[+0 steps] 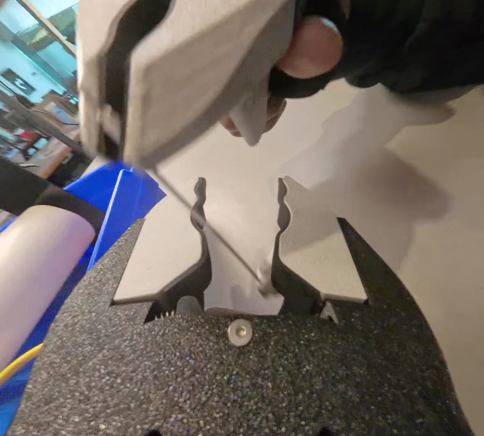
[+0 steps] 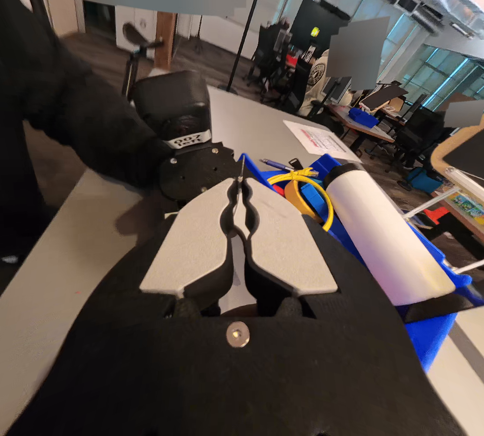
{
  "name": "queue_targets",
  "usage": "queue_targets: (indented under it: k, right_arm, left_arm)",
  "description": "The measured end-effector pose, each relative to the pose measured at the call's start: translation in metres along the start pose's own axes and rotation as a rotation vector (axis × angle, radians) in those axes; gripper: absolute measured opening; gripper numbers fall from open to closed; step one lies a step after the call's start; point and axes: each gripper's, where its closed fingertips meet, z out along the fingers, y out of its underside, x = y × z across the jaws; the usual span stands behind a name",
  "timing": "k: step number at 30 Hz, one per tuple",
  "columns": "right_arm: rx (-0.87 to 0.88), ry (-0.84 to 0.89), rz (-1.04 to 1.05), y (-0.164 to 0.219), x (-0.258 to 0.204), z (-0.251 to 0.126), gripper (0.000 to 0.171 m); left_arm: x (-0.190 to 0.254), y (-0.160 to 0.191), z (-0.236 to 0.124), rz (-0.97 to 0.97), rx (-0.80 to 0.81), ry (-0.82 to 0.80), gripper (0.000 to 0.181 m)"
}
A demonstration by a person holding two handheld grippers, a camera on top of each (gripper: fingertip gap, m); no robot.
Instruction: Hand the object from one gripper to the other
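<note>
A thin metal rod (image 1: 225, 243) with a small pale end piece runs slantwise between the fingers of my left gripper (image 1: 241, 182). That gripper is open: the rod crosses by the left finger (image 1: 199, 203) and no pad presses on it. My right gripper (image 1: 115, 151) comes in from the upper left and is shut on the rod's far end. In the right wrist view my right gripper (image 2: 239, 181) is closed on the rod (image 2: 243, 164), whose tip sticks out past the fingertips. The left gripper's black body (image 2: 193, 172) sits just beyond; its fingers are hidden there.
A blue bin (image 2: 429, 339) stands to the right, holding a white bottle with a black cap (image 2: 379, 229), a yellow cable (image 2: 296, 174), a pen (image 2: 275, 163) and blocks. A paper sheet (image 2: 319, 139) lies on the grey table (image 2: 248, 120). The bin also shows in the left wrist view (image 1: 110, 195).
</note>
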Motion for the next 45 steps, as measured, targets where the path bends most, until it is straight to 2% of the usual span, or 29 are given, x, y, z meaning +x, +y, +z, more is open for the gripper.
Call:
queue_targets:
  k: [3,8,12,15,16,20,23,26,29,31,33,36,40,45]
  right_arm:
    - [0.105,-0.007,0.128,-0.009,0.015,-0.016,0.003]
    - [0.165,-0.036,0.25,-0.009,0.025,-0.029,0.003]
    - [0.174,-0.068,0.274,-0.008,0.022,-0.029,0.003]
    - [0.199,-0.077,0.286,-0.012,0.022,-0.03,0.003]
    - [0.206,-0.075,0.292,-0.013,0.023,-0.031,0.003]
    - [0.197,-0.032,0.304,-0.007,0.032,-0.034,0.003]
    - [0.193,0.051,0.309,0.0,0.046,-0.04,0.007]
    - [0.121,0.176,0.167,0.013,0.057,-0.045,0.024]
    - [0.007,0.223,-0.139,0.03,0.045,-0.045,0.031]
    - [-0.08,0.211,-0.363,0.046,0.029,-0.041,0.035]
    - [-0.15,0.229,-0.483,0.06,0.023,-0.036,0.044]
    - [-0.207,0.338,-0.693,0.064,0.027,-0.03,0.05]
    - [-0.226,0.407,-0.801,0.062,0.028,-0.024,0.053]
    - [-0.243,0.424,-0.746,0.071,0.028,-0.012,0.053]
  left_arm:
    - [-0.004,-0.01,-0.009,-0.106,0.066,0.051,0.056]
    - [-0.016,-0.019,-0.022,-0.214,0.113,0.084,0.051]
    - [-0.019,-0.017,-0.025,-0.227,0.086,0.085,0.04]
    - [-0.016,-0.012,-0.025,-0.212,0.051,0.101,0.019]
    - [-0.014,-0.01,-0.025,-0.201,0.039,0.109,0.005]
    - [-0.01,-0.009,-0.024,-0.26,0.025,0.152,0.002]
    - [-0.013,-0.014,-0.025,-0.384,0.056,0.171,0.002]
    - [-0.031,-0.02,-0.031,-0.549,0.129,0.135,0.002]
    - [-0.054,-0.029,-0.044,-0.658,0.236,0.074,0.002]
    - [-0.063,-0.033,-0.05,-0.707,0.29,0.057,0.002]
    - [-0.066,-0.033,-0.051,-0.722,0.307,0.038,0.002]
    - [-0.063,-0.032,-0.048,-0.723,0.292,0.055,0.002]
    - [-0.058,-0.032,-0.045,-0.742,0.295,0.082,0.002]
    - [-0.043,-0.042,-0.044,-0.789,0.342,0.212,0.002]
